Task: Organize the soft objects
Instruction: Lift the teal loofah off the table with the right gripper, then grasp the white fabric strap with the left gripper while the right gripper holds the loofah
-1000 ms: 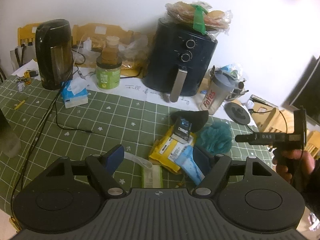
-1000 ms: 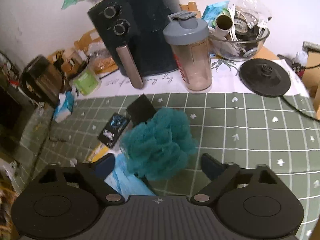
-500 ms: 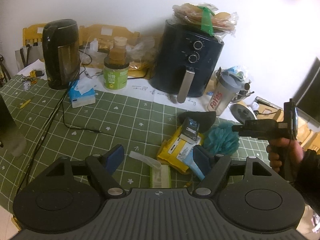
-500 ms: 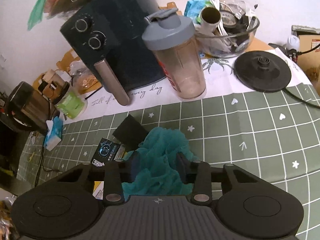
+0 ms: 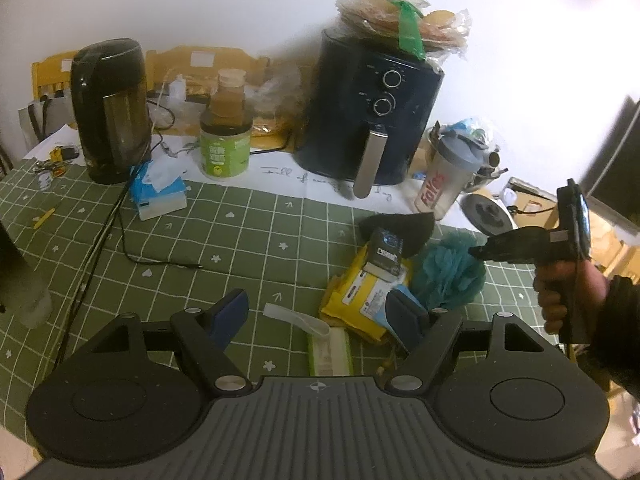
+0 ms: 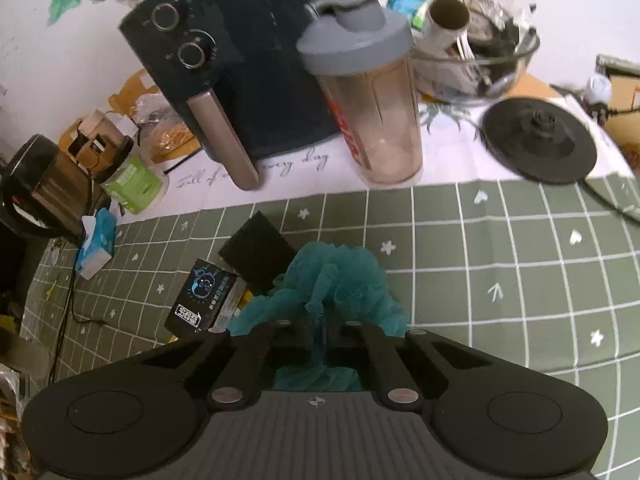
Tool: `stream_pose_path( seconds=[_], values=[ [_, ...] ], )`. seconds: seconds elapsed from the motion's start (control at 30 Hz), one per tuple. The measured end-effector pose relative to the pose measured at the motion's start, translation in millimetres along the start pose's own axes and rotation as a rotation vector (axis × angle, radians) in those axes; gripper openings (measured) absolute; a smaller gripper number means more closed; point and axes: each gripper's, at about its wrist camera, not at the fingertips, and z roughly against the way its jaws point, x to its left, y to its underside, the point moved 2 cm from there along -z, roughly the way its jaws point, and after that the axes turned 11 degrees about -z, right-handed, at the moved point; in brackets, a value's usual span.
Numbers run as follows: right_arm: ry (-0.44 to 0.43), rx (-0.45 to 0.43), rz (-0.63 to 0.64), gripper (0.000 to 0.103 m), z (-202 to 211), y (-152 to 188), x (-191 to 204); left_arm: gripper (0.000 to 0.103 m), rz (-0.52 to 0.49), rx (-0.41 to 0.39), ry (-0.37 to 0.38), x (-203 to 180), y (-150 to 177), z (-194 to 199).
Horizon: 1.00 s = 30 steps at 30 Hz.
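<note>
A teal mesh bath pouf (image 6: 332, 276) lies on the green checked tablecloth (image 6: 500, 264), and my right gripper (image 6: 320, 344) is shut on it, its pads pinched deep into the mesh. In the left wrist view a hand holds the right gripper (image 5: 478, 250) against the pouf (image 5: 448, 276) from the right. Left of the pouf lie a black sponge pad (image 5: 404, 226), a small black box (image 5: 384, 250) and a yellow wipes pack (image 5: 358, 294). My left gripper (image 5: 318, 310) hangs open above the cloth with nothing between its fingers.
At the back stand a dark air fryer (image 5: 372, 120), a shaker bottle (image 5: 444, 180), a green jar (image 5: 224, 148) and a black kettle (image 5: 112, 112). A blue tissue pack (image 5: 158, 192) and a black cable (image 5: 120, 224) lie to the left. A kettle base (image 6: 536, 140) sits at the right.
The right gripper came down over the teal pouf and its jaws closed from wide apart to pinching the mesh. The left gripper stayed open and hardly moved.
</note>
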Motion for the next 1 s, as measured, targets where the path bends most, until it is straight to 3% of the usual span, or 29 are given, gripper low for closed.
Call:
stream_pose_path(
  seconds=[0.6, 0.8, 1.0],
  values=[
    [-0.001, -0.116, 0.123, 0.005, 92, 3, -6, 0.075, -0.171, 0.086, 0.063, 4, -6, -68],
    [0.000, -0.139, 0.122, 0.005, 116, 11, -11, 0.075, -0.227, 0.189, 0.096, 5, -1, -108],
    [-0.002, -0.163, 0.100, 0.005, 135, 19, -15, 0.075, -0.217, 0.302, 0.175, 4, 8, -146]
  ],
)
